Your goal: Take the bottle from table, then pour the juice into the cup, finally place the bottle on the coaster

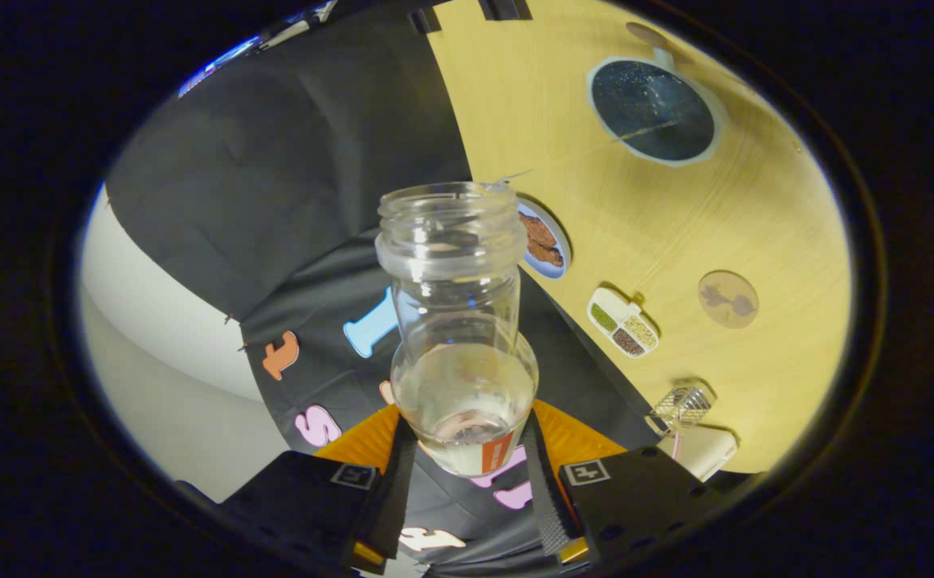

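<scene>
while my gripper (467, 474) is rolled so the wooden table (675, 225) runs up one side, both fingers press on the lower body of the clear bottle (460, 321), which sits clamped between them and points straight ahead, its open mouth far past the tips and a little pale liquid pooled near its base. beyond the bottle on the table i see the dark cup (651, 111), a plate of cookies (545, 241), a small divided tray (623, 323) and the round coaster (728, 299), all well apart from the bottle.
</scene>
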`<state>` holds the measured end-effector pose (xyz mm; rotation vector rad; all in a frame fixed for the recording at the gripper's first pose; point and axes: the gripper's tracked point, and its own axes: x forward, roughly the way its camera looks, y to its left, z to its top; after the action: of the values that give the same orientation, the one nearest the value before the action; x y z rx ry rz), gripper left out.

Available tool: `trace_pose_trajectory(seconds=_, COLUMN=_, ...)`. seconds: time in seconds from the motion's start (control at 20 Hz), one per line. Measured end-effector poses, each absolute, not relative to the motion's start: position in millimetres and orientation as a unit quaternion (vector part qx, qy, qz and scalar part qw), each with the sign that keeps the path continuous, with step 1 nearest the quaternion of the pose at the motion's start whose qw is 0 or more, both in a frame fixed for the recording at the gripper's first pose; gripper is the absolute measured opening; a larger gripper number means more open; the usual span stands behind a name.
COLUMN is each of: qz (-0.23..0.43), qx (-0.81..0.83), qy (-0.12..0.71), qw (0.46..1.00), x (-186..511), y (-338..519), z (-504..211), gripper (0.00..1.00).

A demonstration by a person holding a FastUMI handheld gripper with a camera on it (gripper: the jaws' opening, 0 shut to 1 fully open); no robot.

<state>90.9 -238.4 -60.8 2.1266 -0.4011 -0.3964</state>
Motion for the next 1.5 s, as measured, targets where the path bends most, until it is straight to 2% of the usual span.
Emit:
trace_pose_trajectory(seconds=0.45, qz=-0.174, qx=0.840, qy=-0.153, qw=0.491, x=93, y=-234, z=-66, gripper=0.70)
trace_pose_trajectory(seconds=0.7, qz=-0.198, qx=0.781, qy=-0.105, qw=0.582, x=97, y=-222, z=-77, gripper=0.70)
trace_pose_trajectory(seconds=0.95, qz=-0.190, qx=0.707, qy=-0.057, qw=0.679, x=115, y=-206, z=-72, gripper=0.70)
trace_pose_trajectory(seconds=1.2, qz=-0.187, qx=0.645, qy=-0.027, qw=0.740, x=134, y=-194, z=-74, gripper=0.70)
trace_pose_trajectory(seconds=1.5, qz=-0.219, qx=0.550, qy=0.016, qw=0.806, x=137, y=-189, z=-103, gripper=0.70)
